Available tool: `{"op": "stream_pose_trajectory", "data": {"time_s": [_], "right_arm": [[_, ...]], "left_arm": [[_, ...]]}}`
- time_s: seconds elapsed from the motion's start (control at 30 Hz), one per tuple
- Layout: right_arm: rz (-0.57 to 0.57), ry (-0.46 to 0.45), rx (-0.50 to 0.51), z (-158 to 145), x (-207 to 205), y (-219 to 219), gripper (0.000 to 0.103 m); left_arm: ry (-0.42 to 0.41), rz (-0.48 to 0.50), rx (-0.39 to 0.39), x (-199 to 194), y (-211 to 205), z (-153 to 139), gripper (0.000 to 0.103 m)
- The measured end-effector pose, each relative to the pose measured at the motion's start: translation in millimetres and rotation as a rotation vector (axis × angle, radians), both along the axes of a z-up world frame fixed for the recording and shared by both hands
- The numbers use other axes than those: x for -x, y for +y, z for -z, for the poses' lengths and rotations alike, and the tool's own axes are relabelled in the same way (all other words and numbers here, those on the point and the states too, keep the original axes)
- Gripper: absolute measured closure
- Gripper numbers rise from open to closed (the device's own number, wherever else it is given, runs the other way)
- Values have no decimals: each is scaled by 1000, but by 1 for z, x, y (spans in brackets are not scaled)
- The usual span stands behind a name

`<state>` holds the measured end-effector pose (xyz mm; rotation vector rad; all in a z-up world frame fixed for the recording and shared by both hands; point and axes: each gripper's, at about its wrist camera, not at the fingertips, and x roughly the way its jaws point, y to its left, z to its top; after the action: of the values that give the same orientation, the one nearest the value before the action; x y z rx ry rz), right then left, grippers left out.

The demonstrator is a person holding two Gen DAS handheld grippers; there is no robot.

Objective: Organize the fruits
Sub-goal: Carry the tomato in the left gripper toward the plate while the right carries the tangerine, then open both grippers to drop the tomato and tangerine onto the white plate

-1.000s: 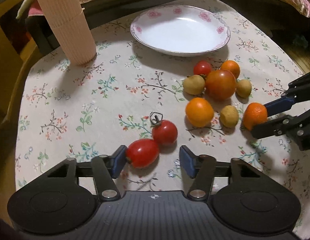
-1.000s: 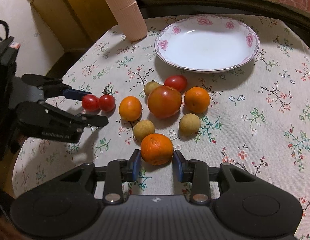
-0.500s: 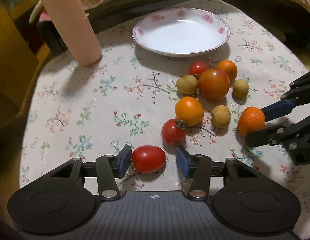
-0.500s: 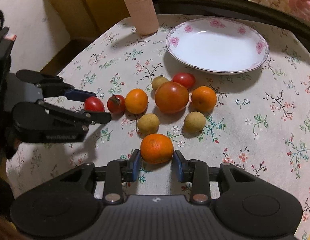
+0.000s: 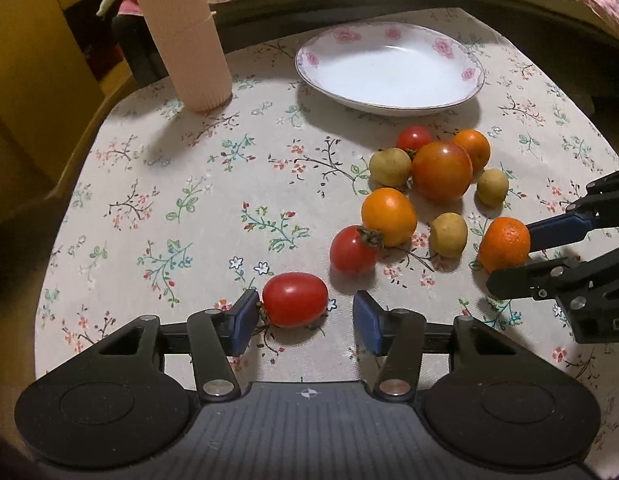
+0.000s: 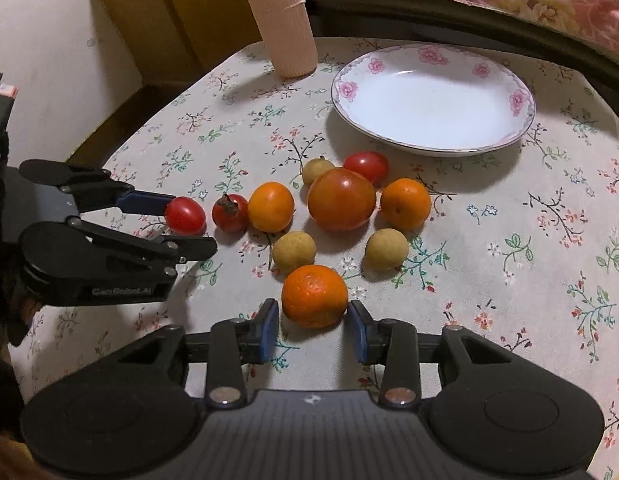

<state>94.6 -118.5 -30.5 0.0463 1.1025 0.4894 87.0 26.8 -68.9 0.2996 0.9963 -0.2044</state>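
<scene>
At the far left stands a tall ribbed roll (image 5: 181, 36), upright on the flowered bench (image 5: 157, 184), clear of the work. My left claw (image 5: 301, 318) is spread fairly wide around an oval red tomato (image 5: 295, 299): its left pad touches the fruit's stem end while a clear gap remains on the right, so I judge it is lined up for a pinch, not yet gripping. A second ago this tomato lay touching a stemmed tomato (image 5: 353, 249); now the two sit apart, and the stemmed one rests against an orange (image 5: 388, 216) at the edge of the pile.

The pile itself, with a big tomato (image 5: 442, 171) in its middle, lies between my claws and just short of the empty flowered plate (image 5: 389, 70), which I take to be where the fruit should go.

On the right, my right claw (image 6: 313, 330) is open around a rough-skinned tangerine (image 6: 314, 295), a pad close on each side, though I cannot tell whether either touches. That grasp looks much the same as before; the fruit sits on the cloth, not lifted.
</scene>
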Motion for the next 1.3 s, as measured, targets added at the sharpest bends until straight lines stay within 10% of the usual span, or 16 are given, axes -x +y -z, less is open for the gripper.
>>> {"op": "stream_pose_trajectory", "data": {"time_s": [0.13,0.73,1.3], "right_arm": [[-3,-14,23,0,2,3,68],[29,-36,-6,-23,10,-13,69],[118,-91,32,-34,-69,-30,69]], "left_arm": [[-1,-11,-21,4,-7,-2,60],[12,-34,119,2,-10,-27,61],[-50,30,219,-85,-54,-50,61]]}}
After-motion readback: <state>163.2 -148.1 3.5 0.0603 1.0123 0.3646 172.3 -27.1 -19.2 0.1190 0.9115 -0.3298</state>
